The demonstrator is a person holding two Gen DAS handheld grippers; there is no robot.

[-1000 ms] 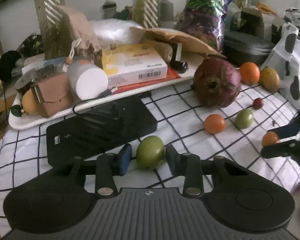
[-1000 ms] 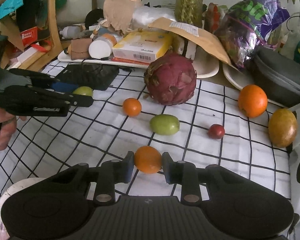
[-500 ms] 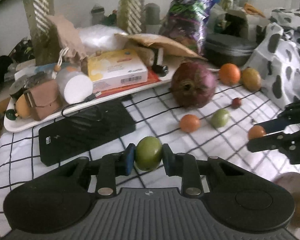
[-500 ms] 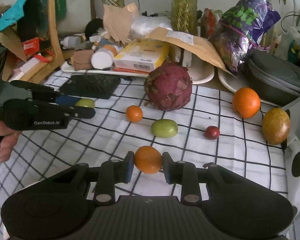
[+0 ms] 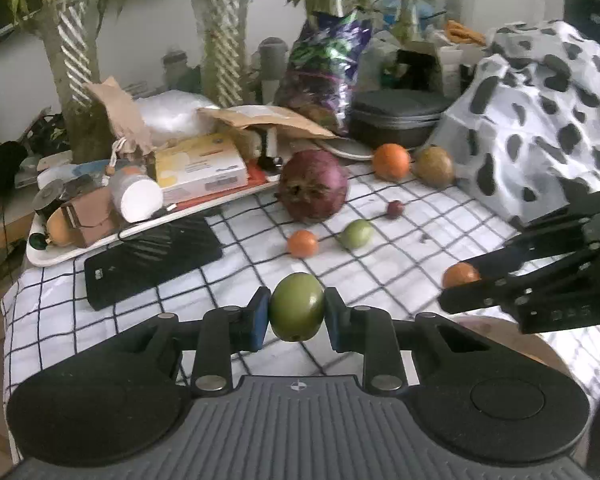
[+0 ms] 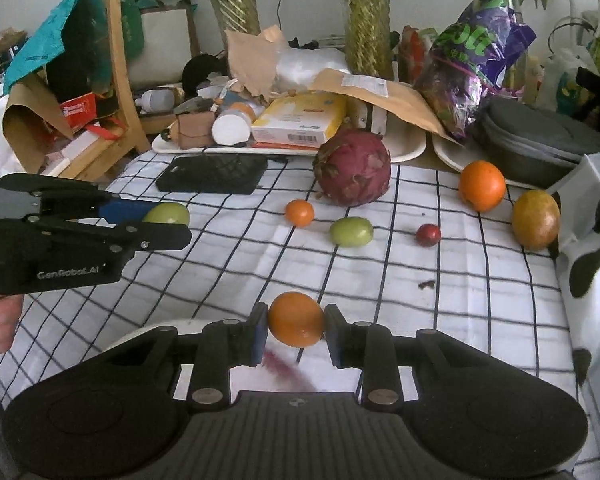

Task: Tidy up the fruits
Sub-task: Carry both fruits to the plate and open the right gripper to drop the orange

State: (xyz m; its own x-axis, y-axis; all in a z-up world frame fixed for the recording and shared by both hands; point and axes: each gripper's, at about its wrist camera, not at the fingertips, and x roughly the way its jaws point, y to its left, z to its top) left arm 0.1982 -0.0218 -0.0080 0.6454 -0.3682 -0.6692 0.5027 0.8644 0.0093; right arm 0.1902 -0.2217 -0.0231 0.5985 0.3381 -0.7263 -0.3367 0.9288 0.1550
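My left gripper [image 5: 297, 307] is shut on a green fruit [image 5: 297, 306] and holds it above the checked cloth [image 5: 380, 280]; it also shows in the right wrist view [image 6: 168, 216]. My right gripper [image 6: 296, 319] is shut on a small orange fruit [image 6: 296, 319], seen from the side in the left wrist view [image 5: 460, 275]. On the cloth lie a dragon fruit [image 6: 354, 167], a small orange [image 6: 299, 212], a green fruit [image 6: 351, 231], a small red fruit [image 6: 428, 235], a large orange [image 6: 481, 185] and a yellow-brown fruit [image 6: 535, 219].
A round plate rim [image 6: 168, 325] shows under my right gripper, and in the left wrist view [image 5: 512, 332]. A black power bank [image 6: 214, 174] lies at the cloth's far left. A cluttered white tray [image 5: 60, 254] stands behind. A spotted cloth [image 5: 540, 120] rises at the right.
Both grippers have lifted and pulled back towards me with their fruits. The left gripper closed on the green fruit about a second ago. A plate rim has come into view.
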